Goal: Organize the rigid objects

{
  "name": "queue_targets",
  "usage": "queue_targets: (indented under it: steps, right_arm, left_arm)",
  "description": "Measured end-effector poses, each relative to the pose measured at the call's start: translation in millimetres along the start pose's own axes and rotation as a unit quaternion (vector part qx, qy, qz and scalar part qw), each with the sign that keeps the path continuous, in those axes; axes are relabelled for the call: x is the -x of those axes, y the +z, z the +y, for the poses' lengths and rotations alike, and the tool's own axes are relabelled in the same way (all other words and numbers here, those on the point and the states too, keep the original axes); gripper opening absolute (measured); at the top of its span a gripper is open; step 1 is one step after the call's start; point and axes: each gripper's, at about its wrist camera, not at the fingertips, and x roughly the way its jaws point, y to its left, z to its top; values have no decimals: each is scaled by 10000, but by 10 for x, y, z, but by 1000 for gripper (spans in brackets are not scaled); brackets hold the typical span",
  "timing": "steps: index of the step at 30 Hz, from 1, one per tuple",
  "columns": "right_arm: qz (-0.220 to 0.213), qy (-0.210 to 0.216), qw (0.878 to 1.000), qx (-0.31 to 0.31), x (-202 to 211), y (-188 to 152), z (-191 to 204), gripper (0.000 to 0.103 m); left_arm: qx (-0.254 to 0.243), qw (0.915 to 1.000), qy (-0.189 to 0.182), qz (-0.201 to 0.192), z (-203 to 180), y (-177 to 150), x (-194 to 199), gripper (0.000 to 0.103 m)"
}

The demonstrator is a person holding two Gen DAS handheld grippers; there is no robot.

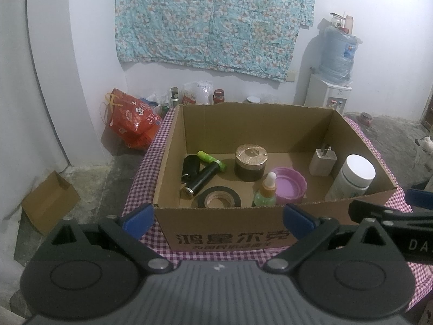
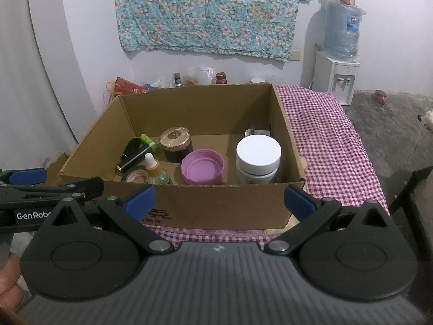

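- An open cardboard box (image 1: 224,233) sits on a table covered with a purple and white checked cloth (image 2: 324,135).
- The left gripper (image 1: 216,218) hovers in front of the box's near wall, its blue-tipped fingers spread wide apart and holding nothing.
- The right gripper (image 2: 219,197) hovers just beside it at the same near wall, fingers also spread wide and empty.
- All the loose objects lie inside the box.
- Along the left side: a black cylinder (image 1: 201,181), a small green tube (image 1: 211,160) and a roll of black tape (image 1: 218,200).
- Near the middle: a dark jar with a gold lid (image 1: 251,162), a dropper bottle (image 1: 266,191) with a white top, and a purple lid (image 1: 289,182) lying open side up.
- On the right: a white-capped jar (image 1: 353,178) standing upright in the near corner, with a white plug adapter (image 1: 323,162) just behind it.
- On the floor behind, a water dispenser (image 2: 338,73) stands against the wall.
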Motion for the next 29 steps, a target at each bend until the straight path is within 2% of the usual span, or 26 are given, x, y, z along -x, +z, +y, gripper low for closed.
queue_targets:
  steps: [29]
  right_arm:
    - [4, 9, 10000, -28, 13, -1, 5, 102]
  left_arm:
    - [-15, 10000, 25, -15, 26, 53, -19, 102]
